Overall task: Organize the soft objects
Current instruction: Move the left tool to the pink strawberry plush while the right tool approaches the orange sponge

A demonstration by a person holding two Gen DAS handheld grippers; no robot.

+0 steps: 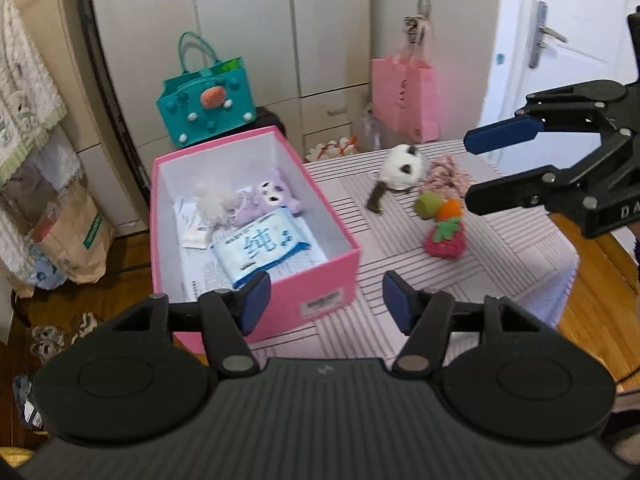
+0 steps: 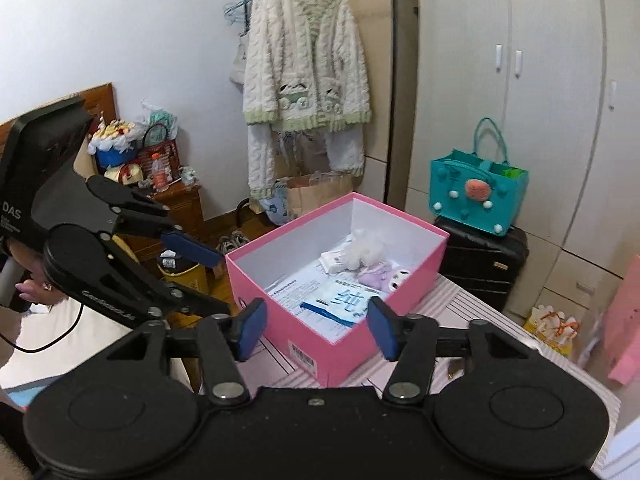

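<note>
A pink box [image 1: 334, 270] stands on the striped table [image 1: 500, 264]. In it lie a blue-and-white tissue pack [image 1: 260, 250], a purple plush [image 1: 268, 200] and a white fluffy toy [image 1: 214, 200]. To the right on the table lie a white plush with dark patches [image 1: 402, 168], a floral cloth [image 1: 448, 172], a green ball [image 1: 428, 204], an orange knit piece [image 1: 450, 208] and a red knit strawberry [image 1: 446, 240]. My left gripper [image 1: 326, 300] hovers open and empty over the box's near corner. My right gripper [image 2: 318, 326] is open too, nothing between its pads, facing the box [image 2: 280, 304].
A teal bag [image 2: 476, 196] sits on a black suitcase [image 2: 480, 264] behind the box. A pink paper bag [image 1: 404, 96] hangs by the wardrobe. A brown paper bag [image 1: 76, 236] and shoes [image 1: 52, 340] are on the floor at left. A cardigan [image 2: 304, 60] hangs on a rack.
</note>
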